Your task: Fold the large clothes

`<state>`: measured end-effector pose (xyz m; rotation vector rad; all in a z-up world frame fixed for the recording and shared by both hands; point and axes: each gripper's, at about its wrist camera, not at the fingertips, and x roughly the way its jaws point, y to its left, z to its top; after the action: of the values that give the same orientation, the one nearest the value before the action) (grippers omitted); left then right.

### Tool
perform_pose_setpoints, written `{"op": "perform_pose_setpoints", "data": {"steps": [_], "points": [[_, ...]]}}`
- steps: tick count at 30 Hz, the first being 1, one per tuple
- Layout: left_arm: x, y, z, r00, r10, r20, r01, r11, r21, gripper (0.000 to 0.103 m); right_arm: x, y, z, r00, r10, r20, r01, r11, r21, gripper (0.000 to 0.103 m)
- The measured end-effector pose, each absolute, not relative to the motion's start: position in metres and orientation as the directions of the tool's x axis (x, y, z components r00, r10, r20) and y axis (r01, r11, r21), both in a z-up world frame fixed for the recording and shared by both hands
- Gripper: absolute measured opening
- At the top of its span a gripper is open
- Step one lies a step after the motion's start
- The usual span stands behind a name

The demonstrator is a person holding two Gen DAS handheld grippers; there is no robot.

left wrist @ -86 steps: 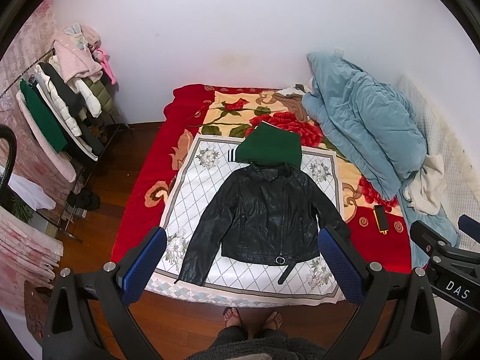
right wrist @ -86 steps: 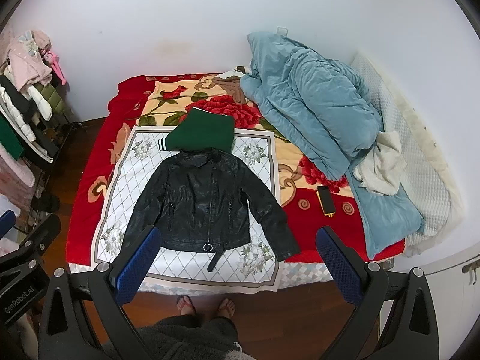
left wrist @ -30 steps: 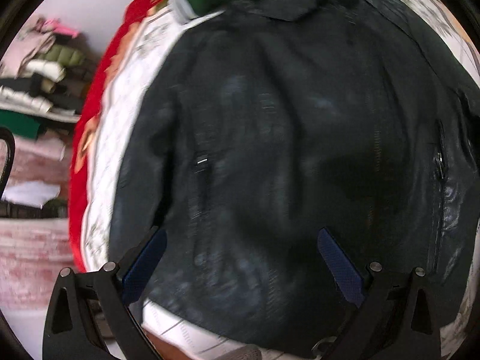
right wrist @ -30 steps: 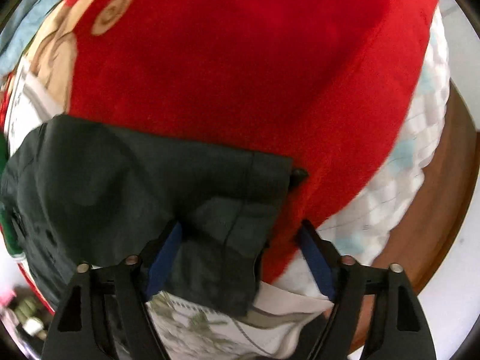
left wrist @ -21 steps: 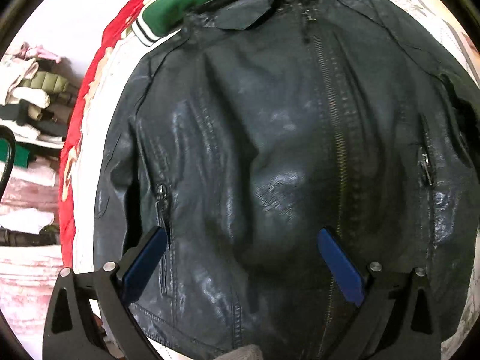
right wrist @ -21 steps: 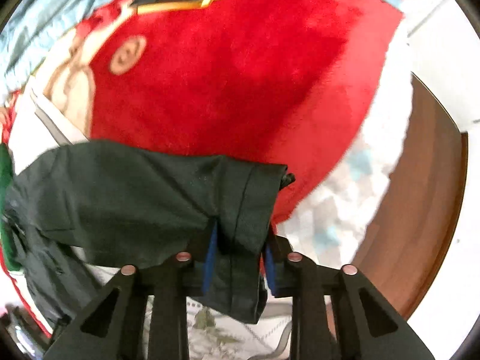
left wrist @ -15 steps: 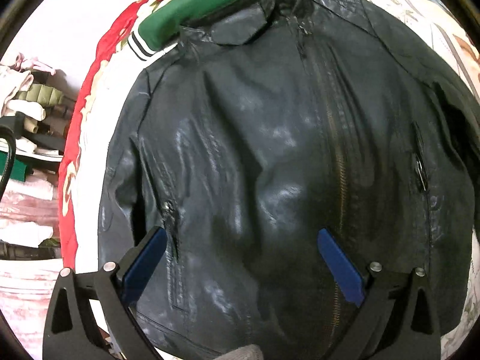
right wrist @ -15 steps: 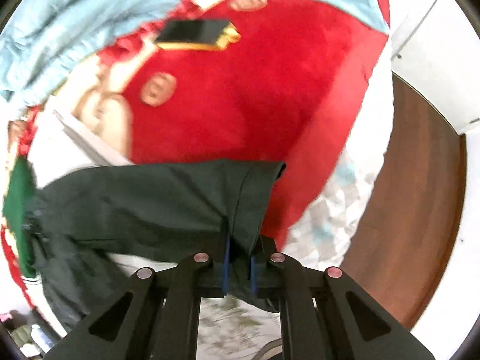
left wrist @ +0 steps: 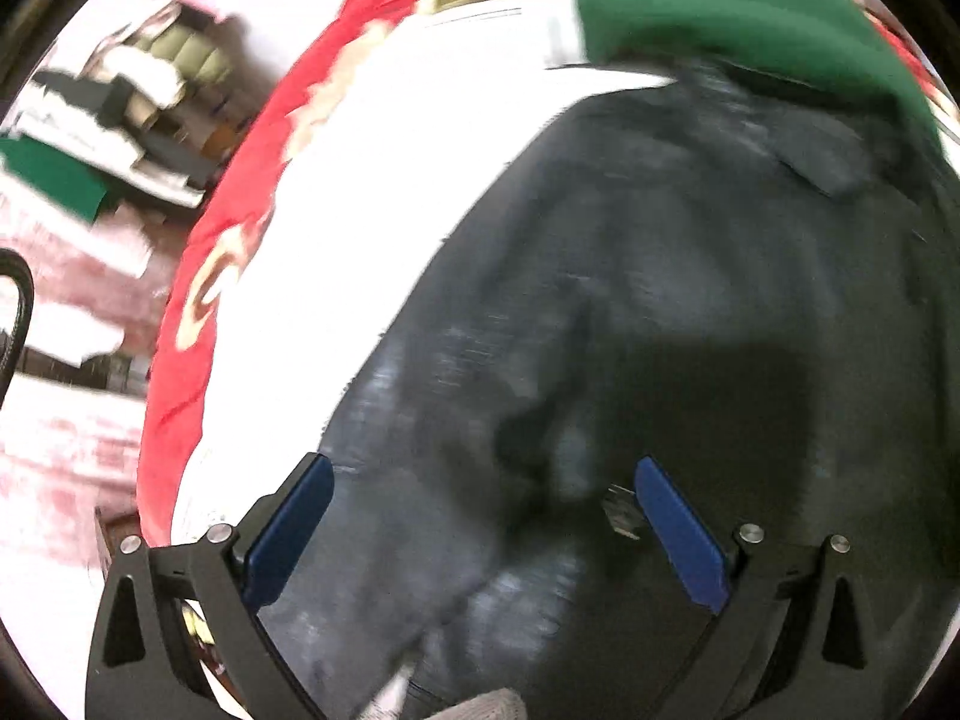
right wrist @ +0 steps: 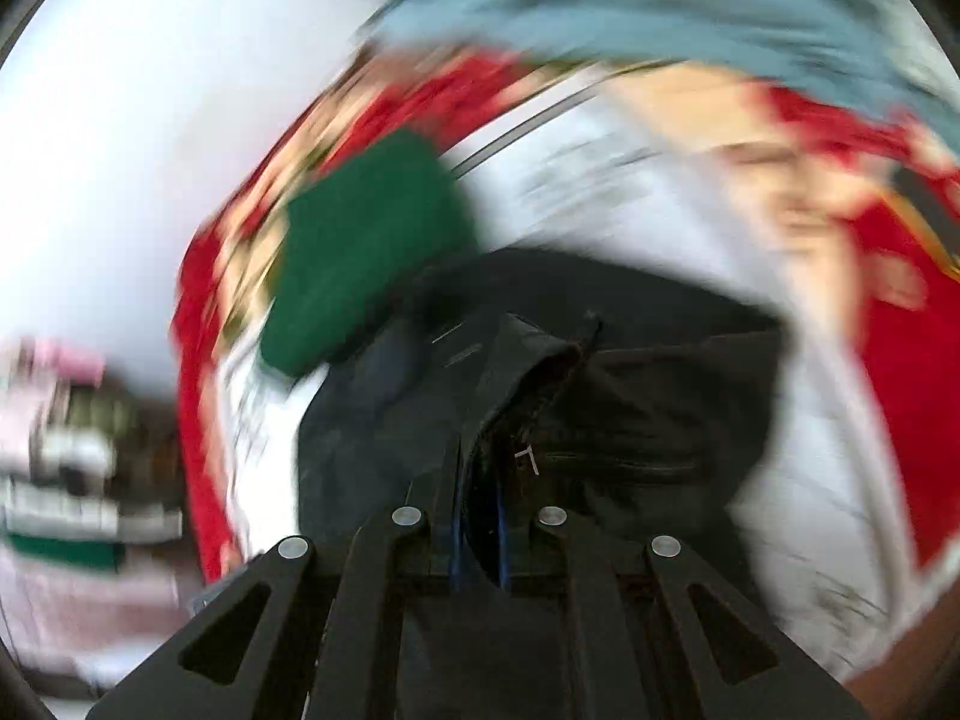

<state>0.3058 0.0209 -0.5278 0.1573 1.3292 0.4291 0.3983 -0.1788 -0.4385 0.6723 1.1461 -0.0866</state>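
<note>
A black leather jacket (left wrist: pixel 660 330) lies front up on a white patterned sheet (left wrist: pixel 372 192) on the bed. My left gripper (left wrist: pixel 480 522) is open, its blue pads (left wrist: pixel 288 534) spread close over the jacket's left side and sleeve. My right gripper (right wrist: pixel 477 534) is shut on the jacket's right sleeve (right wrist: pixel 630 408) and holds it lifted and carried over the jacket body (right wrist: pixel 372 420). A folded green garment (left wrist: pixel 732 18) lies at the jacket's collar; it also shows in the right wrist view (right wrist: pixel 366 252). Both views are blurred.
A red flowered blanket (left wrist: pixel 234 252) covers the bed under the sheet. A light blue quilt (right wrist: pixel 660 6) is heaped at the far right. A rack of clothes (left wrist: pixel 108 120) stands left of the bed. A dark phone (right wrist: pixel 924 204) lies on the red blanket.
My right gripper has closed on the sleeve cuff and swung it from the red blanket inward over the jacket. My left gripper has shifted toward the jacket's left side, still open.
</note>
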Motion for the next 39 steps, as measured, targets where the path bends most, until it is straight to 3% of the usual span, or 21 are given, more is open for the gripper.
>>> {"op": "perform_pose_setpoints", "data": {"steps": [5, 10, 14, 16, 18, 19, 22, 23, 24, 26, 27, 31, 35, 39], "points": [[0.303, 0.077, -0.542, 0.137, 0.430, -0.892, -0.297, 0.877, 0.377, 0.103, 0.468, -0.029, -0.515, 0.249, 0.379, -0.891, 0.145, 0.895, 0.421, 0.008], [0.296, 0.107, -0.560, 0.099, 0.451, -0.887, -0.331, 0.856, 0.398, 0.103, 0.498, 0.047, -0.581, 0.070, 0.428, -0.901, -0.015, 0.904, 0.428, 0.009], [0.286, 0.114, -0.560, 0.069, 0.437, -0.897, -0.365, 0.848, 0.385, 0.103, 0.509, 0.064, -0.599, 0.014, 0.490, -0.871, -0.078, 0.869, 0.488, 0.027], [0.284, 0.110, -0.553, 0.073, 0.423, -0.903, -0.380, 0.849, 0.367, 0.103, 0.501, 0.049, -0.578, 0.059, 0.572, -0.818, -0.099, 0.819, 0.566, 0.039], [0.281, 0.101, -0.538, 0.083, 0.409, -0.909, -0.396, 0.850, 0.347, 0.103, 0.493, 0.025, -0.560, 0.098, 0.600, -0.794, -0.087, 0.800, 0.594, 0.074], [0.281, 0.097, -0.533, 0.089, 0.401, -0.912, -0.401, 0.852, 0.335, 0.103, 0.483, -0.004, -0.550, 0.124, 0.597, -0.792, -0.029, 0.800, 0.599, 0.077], [0.286, 0.071, -0.516, 0.123, 0.363, -0.924, -0.404, 0.868, 0.288, 0.103, 0.458, -0.083, -0.536, 0.202, 0.548, -0.812, 0.148, 0.802, 0.578, 0.076], [0.291, 0.059, -0.514, 0.138, 0.352, -0.926, -0.393, 0.877, 0.275, 0.103, 0.445, -0.121, -0.535, 0.229, 0.489, -0.842, 0.227, 0.814, 0.534, 0.072], [0.296, 0.048, -0.515, 0.148, 0.349, -0.925, -0.380, 0.884, 0.273, 0.103, 0.431, -0.158, -0.536, 0.256, 0.420, -0.871, 0.301, 0.821, 0.485, 0.052], [0.312, 0.027, -0.524, 0.164, 0.352, -0.922, -0.351, 0.894, 0.279, 0.103, 0.416, -0.202, -0.549, 0.250, 0.348, -0.903, 0.393, 0.816, 0.424, 0.031], [0.321, 0.018, -0.532, 0.171, 0.366, -0.915, -0.340, 0.893, 0.293, 0.103, 0.411, -0.224, -0.562, 0.233, 0.331, -0.914, 0.438, 0.804, 0.403, 0.026], [0.356, 0.005, -0.569, 0.152, 0.431, -0.889, -0.322, 0.873, 0.368, 0.103, 0.422, -0.247, -0.600, 0.244, 0.335, -0.910, 0.437, 0.800, 0.412, 0.023], [0.372, 0.011, -0.598, 0.126, 0.431, -0.894, -0.320, 0.871, 0.374, 0.103, 0.446, -0.228, -0.652, 0.140, 0.230, -0.963, 0.373, 0.889, 0.267, 0.016], [0.361, 0.014, -0.584, 0.143, 0.430, -0.891, -0.335, 0.868, 0.366, 0.103, 0.453, -0.204, -0.638, 0.095, 0.111, -0.989, 0.266, 0.955, 0.132, 0.019]]}}
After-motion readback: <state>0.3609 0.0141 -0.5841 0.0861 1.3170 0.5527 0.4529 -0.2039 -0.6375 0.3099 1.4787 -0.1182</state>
